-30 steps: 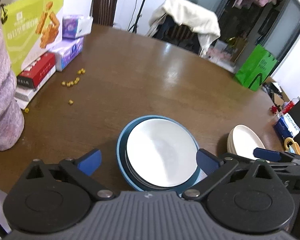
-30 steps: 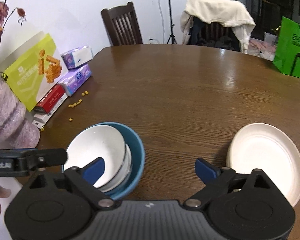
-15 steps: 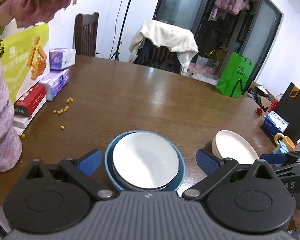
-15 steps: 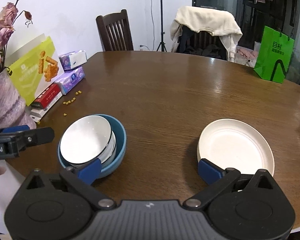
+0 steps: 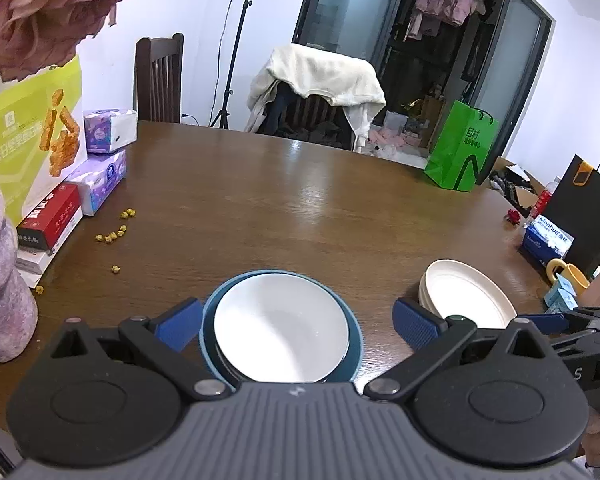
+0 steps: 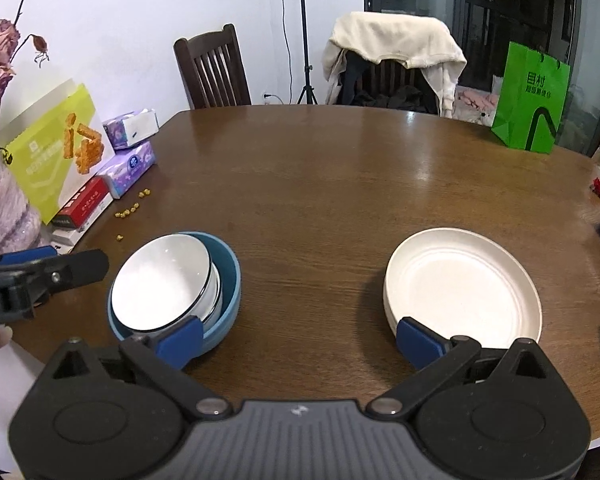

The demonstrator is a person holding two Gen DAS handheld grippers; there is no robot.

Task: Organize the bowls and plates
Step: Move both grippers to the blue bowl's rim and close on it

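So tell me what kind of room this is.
Probably a home dining room: a round wooden table with wooden chairs around it, a jacket-draped chair, and tissue packs beside stacked bowls.

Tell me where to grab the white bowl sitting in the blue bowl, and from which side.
Pinch the white bowl by its rim, one finger inside and one outside, coming from above. It is nested in the blue bowl, whose wall hides its sides, so only the rim is free. It leans toward the blue bowl's left wall, leaving a gap on the right, probably the easiest spot for the open right gripper.

Both hand-held grippers (image 5: pixel 296 322) (image 6: pixel 298 338) — jaws spread, empty.
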